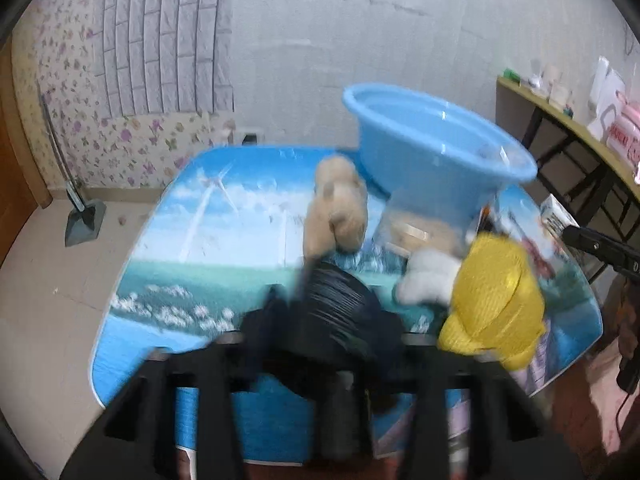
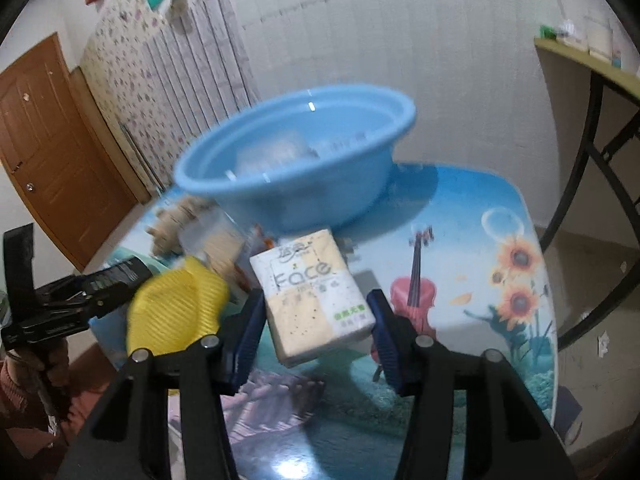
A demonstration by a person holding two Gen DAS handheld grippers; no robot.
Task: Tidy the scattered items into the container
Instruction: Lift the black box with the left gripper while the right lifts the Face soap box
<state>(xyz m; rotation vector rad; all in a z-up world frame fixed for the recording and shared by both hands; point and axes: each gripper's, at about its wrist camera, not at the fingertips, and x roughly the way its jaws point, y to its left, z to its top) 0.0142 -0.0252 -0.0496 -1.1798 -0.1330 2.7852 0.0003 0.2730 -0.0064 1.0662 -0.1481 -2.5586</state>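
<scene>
My right gripper [image 2: 316, 320] is shut on a tissue pack [image 2: 310, 294] marked "Face" and holds it above the table, in front of the blue basin [image 2: 296, 156]. My left gripper [image 1: 320, 344] is shut on a black bundle with ribbed stripes [image 1: 332, 312], raised over the table; the view is blurred. The blue basin [image 1: 436, 148] stands at the back right, with a pale item inside. A tan plush toy [image 1: 340, 204], a white plush [image 1: 428, 276], a yellow ribbed item [image 1: 496, 300] and a clear packet [image 1: 416, 228] lie before the basin.
The table [image 2: 460, 240] has a printed cover with violin and sunflowers. A side table [image 1: 568, 128] with clutter stands at the right. A brown door [image 2: 48, 144] is at the left. A dustpan [image 1: 84, 220] stands on the floor.
</scene>
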